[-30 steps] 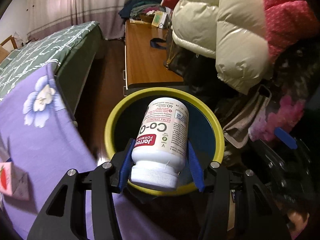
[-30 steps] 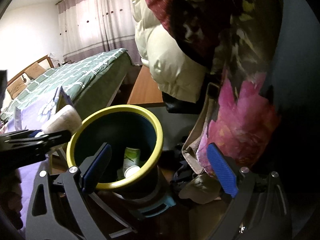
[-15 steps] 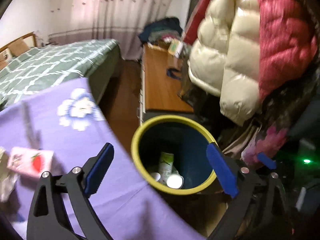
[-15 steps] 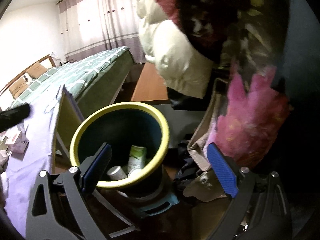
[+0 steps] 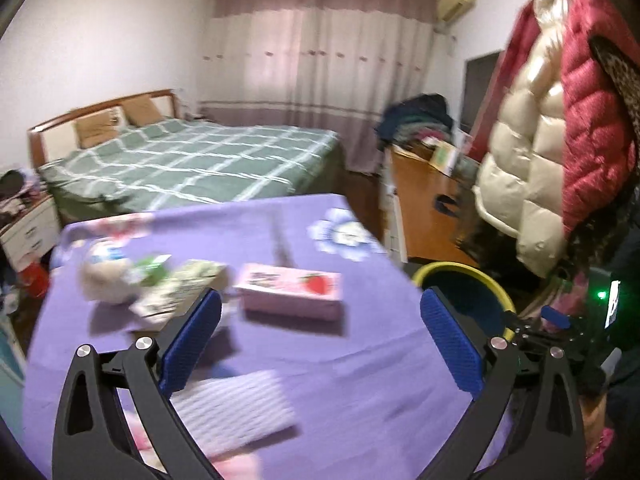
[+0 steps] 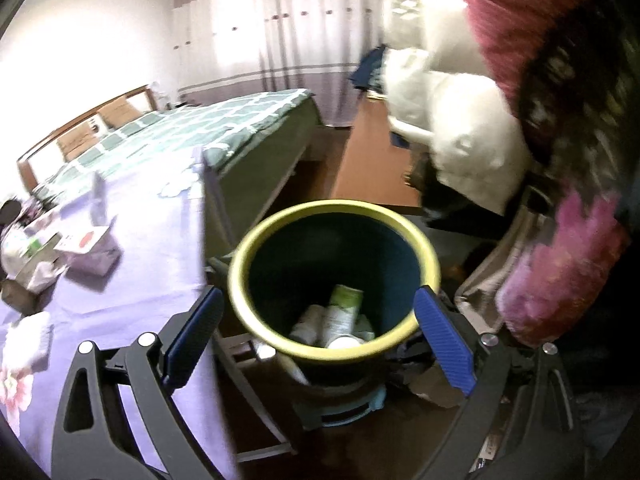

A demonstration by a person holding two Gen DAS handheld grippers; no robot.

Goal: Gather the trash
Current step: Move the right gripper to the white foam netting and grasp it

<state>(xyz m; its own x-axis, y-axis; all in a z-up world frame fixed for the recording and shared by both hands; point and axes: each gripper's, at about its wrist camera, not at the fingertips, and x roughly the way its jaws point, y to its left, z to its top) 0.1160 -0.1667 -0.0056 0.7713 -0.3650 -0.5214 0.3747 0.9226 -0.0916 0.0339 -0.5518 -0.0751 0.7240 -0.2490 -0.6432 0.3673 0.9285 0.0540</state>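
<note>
- Trash lies scattered on a table covered by a purple flowered cloth, seen in the left wrist view.
- Left gripper hangs over that cloth with its blue pads wide apart and still spreading; nothing sits between them.
- Just beyond its fingertips lies a pink carton with a strawberry printed on it, flat on its side.
- To the left of the carton lie a crumpled green-and-white wrapper and a whitish rounded packet, close together; blur hides their details.
- Nearer the camera, a pale ribbed packet lies on the cloth between the gripper's arms.
- Off the table's right edge stands the bin, dark inside with a yellow rim, only partly seen in this view.
- In the right wrist view, the right gripper hovers above the bin, jaws spread wide and holding nothing; the bin's rim shows between the pads.
- Inside the bin lie several white bottles, one with a green label, piled at the bottom.
- The bin stands on the floor just beside the table's corner, with hanging coats to its right.
- A bed with a green checked cover fills the room behind the table.
</note>
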